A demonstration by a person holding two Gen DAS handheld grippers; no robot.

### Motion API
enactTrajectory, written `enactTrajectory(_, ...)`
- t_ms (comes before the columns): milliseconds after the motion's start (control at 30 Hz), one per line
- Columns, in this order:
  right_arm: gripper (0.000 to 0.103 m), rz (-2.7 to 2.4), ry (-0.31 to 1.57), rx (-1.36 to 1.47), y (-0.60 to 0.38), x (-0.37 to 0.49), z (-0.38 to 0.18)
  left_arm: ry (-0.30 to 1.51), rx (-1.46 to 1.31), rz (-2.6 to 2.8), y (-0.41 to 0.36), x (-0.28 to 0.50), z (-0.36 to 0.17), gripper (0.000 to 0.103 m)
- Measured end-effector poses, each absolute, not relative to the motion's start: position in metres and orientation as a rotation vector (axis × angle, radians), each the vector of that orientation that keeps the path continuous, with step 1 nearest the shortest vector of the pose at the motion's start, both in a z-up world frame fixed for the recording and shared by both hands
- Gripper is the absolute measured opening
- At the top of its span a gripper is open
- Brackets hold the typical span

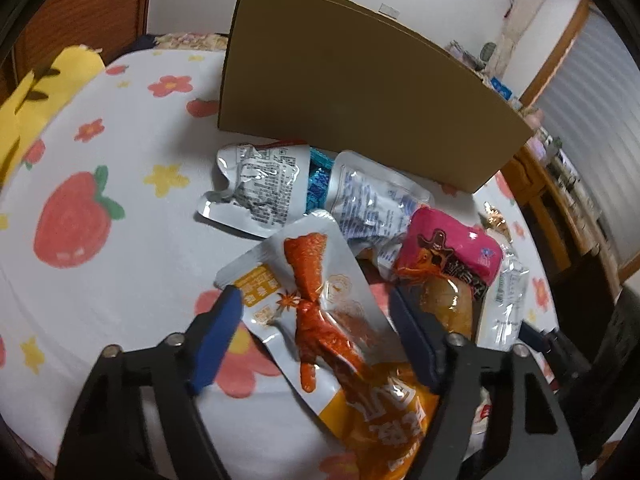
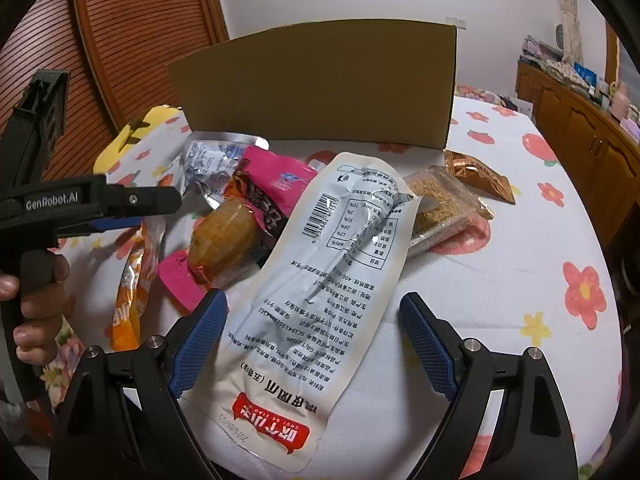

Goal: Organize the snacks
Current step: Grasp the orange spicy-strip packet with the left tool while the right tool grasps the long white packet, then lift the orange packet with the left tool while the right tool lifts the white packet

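Several snack packs lie in a pile on the flowered tablecloth in front of a brown cardboard box (image 1: 360,92). My left gripper (image 1: 316,300) is open, its jaws on either side of an orange-and-white chicken-foot pack (image 1: 316,312). A pink pack (image 1: 448,252) lies just right of it. My right gripper (image 2: 312,308) is open over a long white pack (image 2: 320,288) with its printed back up. The left gripper's body (image 2: 80,204) shows at the left of the right wrist view, above the orange pack (image 2: 132,284). The box (image 2: 316,88) stands behind the pile.
Two silver packs (image 1: 260,188) and a blue one (image 1: 318,184) lie by the box. A sesame bar pack (image 2: 444,204) and an orange foil pack (image 2: 476,176) lie to the right. A wooden cabinet (image 2: 580,128) stands at the right, a wooden headboard (image 2: 132,40) behind.
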State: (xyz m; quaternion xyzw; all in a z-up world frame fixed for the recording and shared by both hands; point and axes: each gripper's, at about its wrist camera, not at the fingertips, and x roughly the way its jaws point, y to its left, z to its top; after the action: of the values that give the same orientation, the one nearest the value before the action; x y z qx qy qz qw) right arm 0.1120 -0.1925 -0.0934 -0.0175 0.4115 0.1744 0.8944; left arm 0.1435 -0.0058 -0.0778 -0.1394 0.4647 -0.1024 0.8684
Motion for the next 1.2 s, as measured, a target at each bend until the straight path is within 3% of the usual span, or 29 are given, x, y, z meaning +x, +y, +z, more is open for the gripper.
enactTrajectory(100,0.090,0.359,0.854,-0.040,-0.194,0.112,-0.093,0.985,-0.283,-0.252,-0.003,0.144,-0.077,0.066)
enactTrajectory(333,0.089,0.361,0.858,-0.053,-0.194,0.116,-0.094,1.016,-0.243,-0.283,0.002,0.142,-0.076,0.068)
enactTrajectory(600,0.084,0.358,0.870,-0.063,-0.196,0.124,-0.095,0.971,-0.220,-0.311,-0.001,0.133,-0.070,0.047)
enactTrajectory(667,0.077,0.363,0.870,-0.073,-0.195,0.124,-0.095,0.958,-0.210,-0.313,-0.001,0.131,-0.066,0.026)
enactTrajectory(700,0.072,0.364,0.869,-0.076,-0.194,0.125,-0.095,0.953,-0.207,-0.312,-0.002,0.131,-0.065,0.022)
enactTrajectory(733,0.060,0.364,0.869,-0.078,-0.195,0.125,-0.094,0.954,-0.206,-0.313,-0.002,0.132,-0.064,0.009)
enactTrajectory(767,0.055,0.357,0.871,-0.073,-0.196,0.126,-0.093,0.955,-0.212,-0.320,-0.001,0.131,-0.064,0.004)
enactTrajectory(1000,0.048,0.362,0.862,-0.021,-0.208,0.123,-0.087,0.974,-0.246,-0.299,0.012,0.133,-0.071,0.000)
enactTrajectory(1033,0.042,0.360,0.854,-0.024,-0.207,0.122,-0.085,0.973,-0.248,-0.299,0.014,0.133,-0.071,0.000)
enactTrajectory(1200,0.033,0.361,0.826,-0.034,-0.205,0.119,-0.078,0.973,-0.232,-0.275,0.019,0.130,-0.068,0.000)
